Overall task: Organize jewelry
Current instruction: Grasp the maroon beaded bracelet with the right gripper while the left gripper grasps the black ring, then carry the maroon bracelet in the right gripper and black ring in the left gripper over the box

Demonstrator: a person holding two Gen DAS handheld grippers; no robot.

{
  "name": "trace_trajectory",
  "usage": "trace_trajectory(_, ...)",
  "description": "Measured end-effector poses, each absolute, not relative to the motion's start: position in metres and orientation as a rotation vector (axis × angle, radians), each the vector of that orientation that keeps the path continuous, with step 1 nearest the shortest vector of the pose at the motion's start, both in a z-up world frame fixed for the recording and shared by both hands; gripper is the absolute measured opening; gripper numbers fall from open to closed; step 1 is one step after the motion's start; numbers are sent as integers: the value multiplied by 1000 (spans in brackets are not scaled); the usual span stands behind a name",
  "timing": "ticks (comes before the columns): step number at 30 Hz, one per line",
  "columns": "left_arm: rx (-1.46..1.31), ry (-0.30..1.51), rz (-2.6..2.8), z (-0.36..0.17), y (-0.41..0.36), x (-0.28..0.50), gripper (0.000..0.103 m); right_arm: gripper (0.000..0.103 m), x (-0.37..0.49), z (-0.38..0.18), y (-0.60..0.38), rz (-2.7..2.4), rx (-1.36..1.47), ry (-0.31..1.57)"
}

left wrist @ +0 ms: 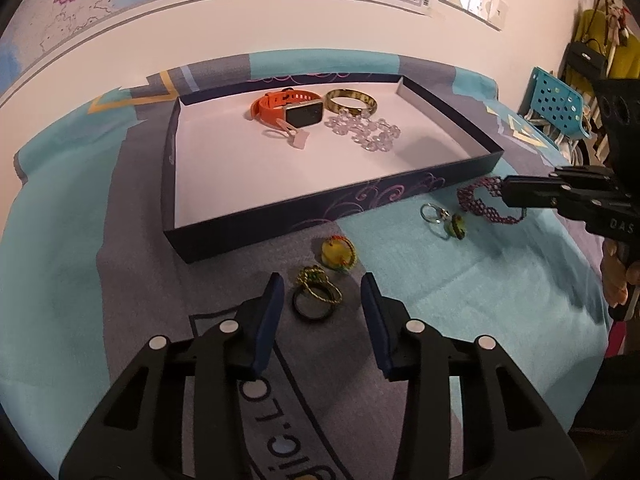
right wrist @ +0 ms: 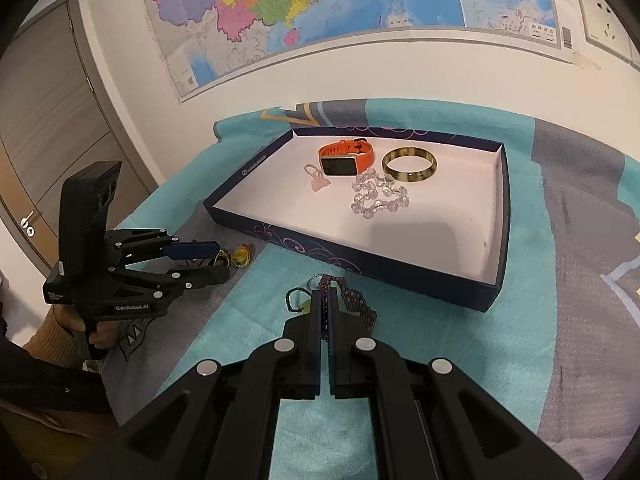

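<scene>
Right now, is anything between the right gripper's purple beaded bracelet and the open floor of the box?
Only the box's near wall lies across the path. The right gripper is shut on the purple beaded bracelet just outside it. Beyond the wall the white floor is bare; the clear bead bracelet lies farther back.

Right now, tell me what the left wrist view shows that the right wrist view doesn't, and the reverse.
Left wrist only: a dark ring lying between the open left gripper fingers, and a blue perforated basket. Right wrist only: a door, and the right gripper shut on the purple beaded bracelet. Both: the tray holding the orange watch, bangle and clear beads.
</scene>
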State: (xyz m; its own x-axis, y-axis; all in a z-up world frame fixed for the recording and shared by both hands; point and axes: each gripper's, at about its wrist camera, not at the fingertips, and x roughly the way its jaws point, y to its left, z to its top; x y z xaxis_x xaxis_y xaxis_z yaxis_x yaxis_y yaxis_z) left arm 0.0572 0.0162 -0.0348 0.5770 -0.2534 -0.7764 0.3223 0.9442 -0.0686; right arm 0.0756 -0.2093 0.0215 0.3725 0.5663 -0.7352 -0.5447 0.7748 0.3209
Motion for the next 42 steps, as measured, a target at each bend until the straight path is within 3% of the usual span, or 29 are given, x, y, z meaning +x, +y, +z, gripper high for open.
trace_trajectory(7, 118, 896, -337, -35, 12, 51, 39, 1, 75, 19, -207, 720, 28, 959)
trace_trajectory(15, 119, 898, -321, -34, 14, 45, 23, 1, 76, 18, -209, 716, 38, 960)
trace_trajectory(42, 36, 835, -366, -9, 19, 27, 23, 2, 75, 36, -218, 737, 110, 919)
